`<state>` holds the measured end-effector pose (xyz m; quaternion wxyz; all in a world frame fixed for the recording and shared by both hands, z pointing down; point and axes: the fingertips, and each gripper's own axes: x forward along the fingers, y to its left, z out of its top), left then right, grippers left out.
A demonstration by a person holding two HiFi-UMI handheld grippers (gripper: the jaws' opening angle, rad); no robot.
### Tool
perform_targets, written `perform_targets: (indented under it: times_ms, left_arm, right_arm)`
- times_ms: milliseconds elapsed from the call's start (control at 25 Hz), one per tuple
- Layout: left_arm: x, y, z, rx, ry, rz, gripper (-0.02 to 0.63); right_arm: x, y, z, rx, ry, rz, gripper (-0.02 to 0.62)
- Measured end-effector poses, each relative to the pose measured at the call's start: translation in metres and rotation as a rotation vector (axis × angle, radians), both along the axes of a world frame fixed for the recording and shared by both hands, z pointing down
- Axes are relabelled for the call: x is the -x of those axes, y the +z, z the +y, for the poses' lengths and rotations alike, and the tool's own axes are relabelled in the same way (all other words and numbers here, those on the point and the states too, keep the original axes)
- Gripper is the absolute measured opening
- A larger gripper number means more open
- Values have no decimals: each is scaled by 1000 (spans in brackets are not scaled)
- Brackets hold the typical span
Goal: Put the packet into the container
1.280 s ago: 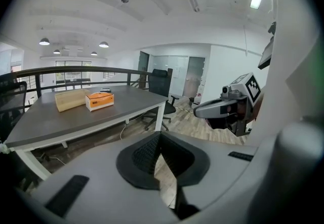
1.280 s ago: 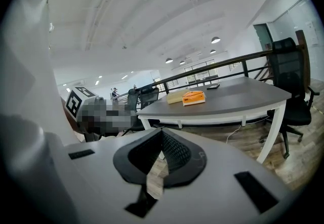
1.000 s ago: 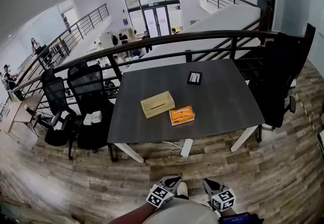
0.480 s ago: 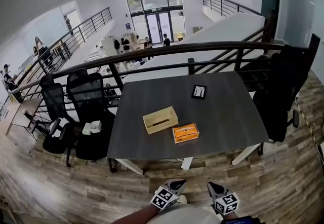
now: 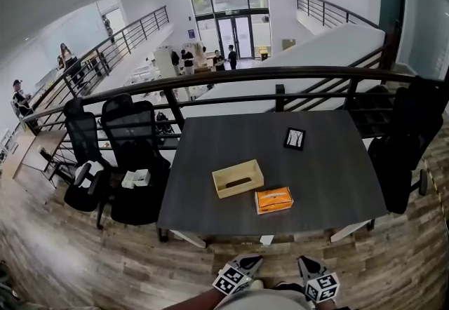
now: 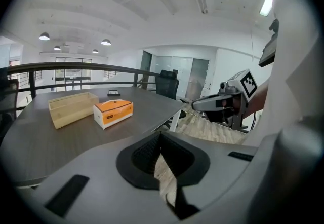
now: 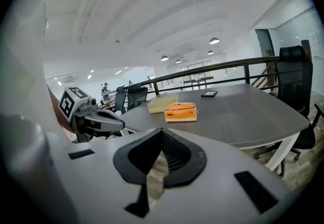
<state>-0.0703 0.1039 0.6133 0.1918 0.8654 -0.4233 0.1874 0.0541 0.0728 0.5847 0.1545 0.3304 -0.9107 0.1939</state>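
An orange packet (image 5: 273, 199) lies near the front edge of the dark grey table (image 5: 337, 175). An open wooden container (image 5: 238, 178) stands just behind it to the left, a small gap apart. Both grippers hang low in front of the table, over the floor. My left gripper (image 5: 251, 260) is shut and empty. My right gripper (image 5: 306, 261) is shut and empty too. The left gripper view shows the packet (image 6: 113, 112), the container (image 6: 73, 108) and the right gripper (image 6: 202, 102). The right gripper view shows the packet (image 7: 180, 111), the container (image 7: 162, 103) and the left gripper (image 7: 114, 122).
A small black device (image 5: 295, 138) lies at the table's back right. Black office chairs (image 5: 133, 154) stand left of the table, another chair (image 5: 410, 140) to its right. A railing (image 5: 280, 76) runs behind it. The floor (image 5: 105, 259) is wood plank.
The table with packet and container has drawn closer and slid right in the head view. Both grippers have moved with the person toward it, still shut. Nothing on the table moved.
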Motion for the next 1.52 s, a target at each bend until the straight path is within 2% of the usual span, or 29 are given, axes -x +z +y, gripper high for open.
perform_targets:
  times_ms: [400, 640, 760, 960, 1120, 1240, 1280, 1400, 1520]
  left_arm:
    - [28, 16, -34, 55, -79, -31, 9]
    - [28, 10, -83, 42, -74, -27, 10]
    - [27, 10, -108, 39, -58, -49, 11]
    - [27, 18, -142, 31, -13, -126, 11]
    - [41, 12, -184, 6, 6, -201, 11]
    - [41, 14, -198, 42, 24, -256, 14]
    - [39, 17, -202, 53, 36, -280, 25]
    - [34, 21, -219, 69, 82, -359, 126]
    - [32, 26, -234, 72, 128, -445, 171]
  right_arm:
    - [24, 18, -48, 34, -65, 8, 8]
    - [38, 19, -97, 31, -119, -4, 8]
    - [42, 21, -119, 34, -135, -10, 9]
    - [38, 35, -146, 33, -129, -20, 8]
    - [46, 36, -173, 29, -126, -29, 8]
    - [45, 34, -176, 59, -143, -26, 8]
    - [43, 34, -177, 64, -145, -25, 8]
    - [36, 32, -191, 67, -141, -24, 8]
    - [33, 33, -206, 76, -129, -34, 8]
